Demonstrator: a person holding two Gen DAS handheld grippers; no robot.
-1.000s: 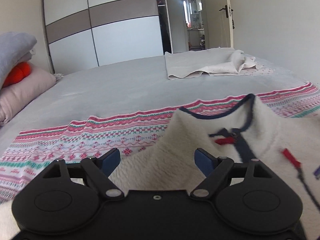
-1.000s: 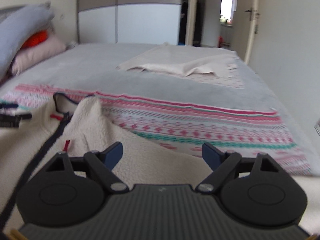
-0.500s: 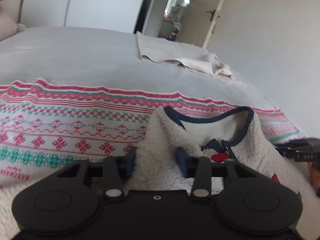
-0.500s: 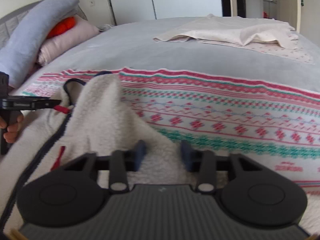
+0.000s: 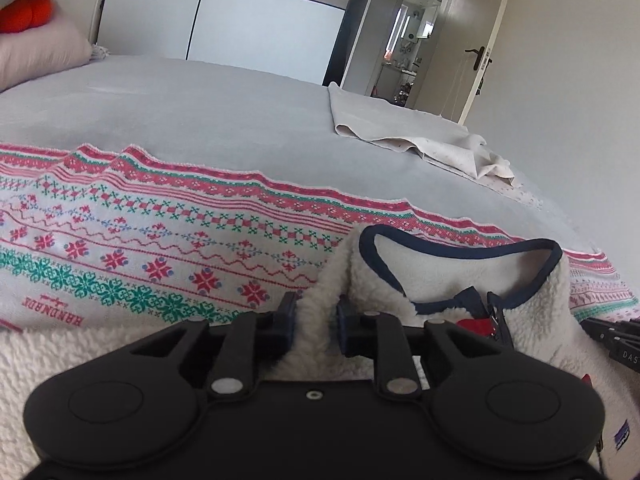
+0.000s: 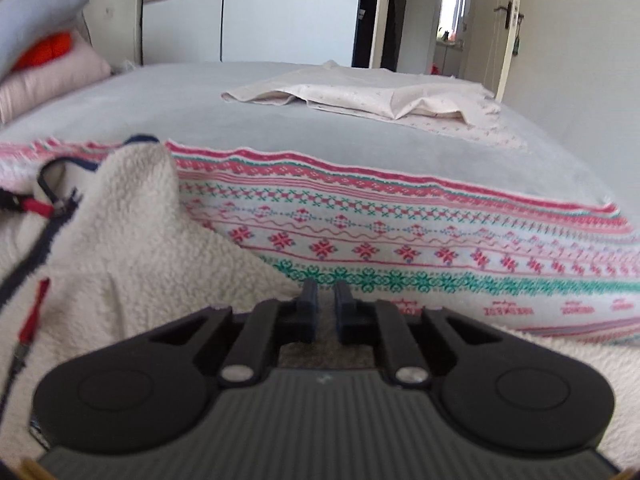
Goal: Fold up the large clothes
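Observation:
A cream fleece jacket (image 5: 440, 272) with a navy collar trim (image 5: 460, 248) and a red zip pull (image 5: 476, 326) lies on a patterned blanket (image 5: 160, 248). My left gripper (image 5: 316, 316) is shut on a raised fold of fleece just left of the collar. In the right wrist view the jacket (image 6: 132, 248) rises in a ridge to the left. My right gripper (image 6: 326, 300) is shut at the fleece's edge on the other shoulder, pinching a thin bit of it. Its black body (image 5: 612, 336) shows at the right edge of the left wrist view.
The blanket (image 6: 440, 248) covers the near part of a grey bed (image 5: 200, 120). A loosely folded beige sheet (image 6: 360, 96) lies further back on the right. Pillows (image 5: 36, 52) are stacked at the far left. A wardrobe (image 5: 240, 20) and an open door (image 5: 480, 40) stand behind.
Both grippers went from wide open to shut on the fleece, each at a shoulder. Both sank toward the bed, and the left one rolled.

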